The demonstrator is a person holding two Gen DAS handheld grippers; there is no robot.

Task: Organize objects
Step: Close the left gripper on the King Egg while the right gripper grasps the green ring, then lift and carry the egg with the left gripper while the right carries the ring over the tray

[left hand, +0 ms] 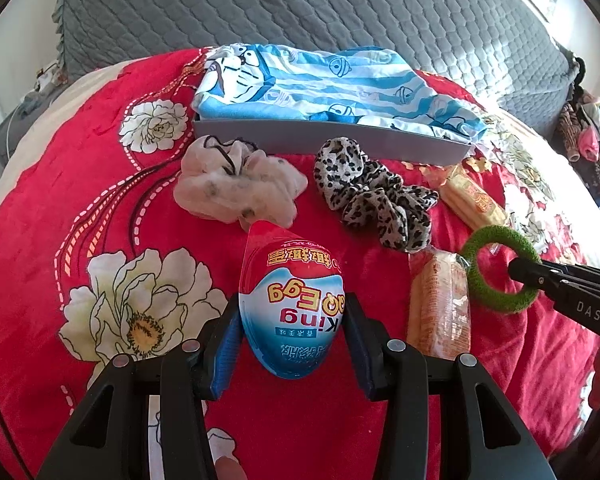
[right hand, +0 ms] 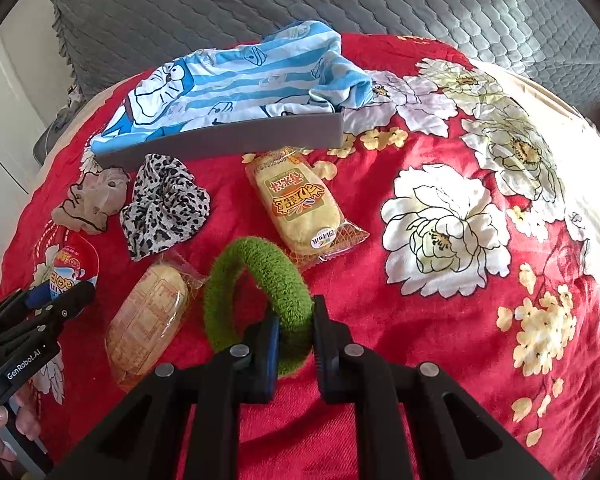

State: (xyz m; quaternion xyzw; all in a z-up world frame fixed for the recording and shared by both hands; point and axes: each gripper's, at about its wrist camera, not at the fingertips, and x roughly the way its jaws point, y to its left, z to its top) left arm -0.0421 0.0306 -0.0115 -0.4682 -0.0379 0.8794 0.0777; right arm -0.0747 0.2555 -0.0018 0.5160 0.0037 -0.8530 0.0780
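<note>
My left gripper (left hand: 292, 320) is shut on a red, white and blue toy egg (left hand: 290, 300), held upright above the red floral blanket; it also shows at the left of the right wrist view (right hand: 74, 272). My right gripper (right hand: 296, 324) is shut on a green fuzzy hair ring (right hand: 260, 276), seen at the right of the left wrist view (left hand: 496, 276). A leopard-print scrunchie (left hand: 372, 196), a sheer white scrunchie (left hand: 236, 184) and two wrapped cakes (right hand: 300, 208) (right hand: 148, 320) lie on the blanket.
A grey tray (left hand: 332, 140) at the back holds a blue striped cartoon cloth (left hand: 320, 84). A grey quilted headboard (left hand: 300, 8) stands behind. A pile of clothes (left hand: 588, 136) lies at the far right.
</note>
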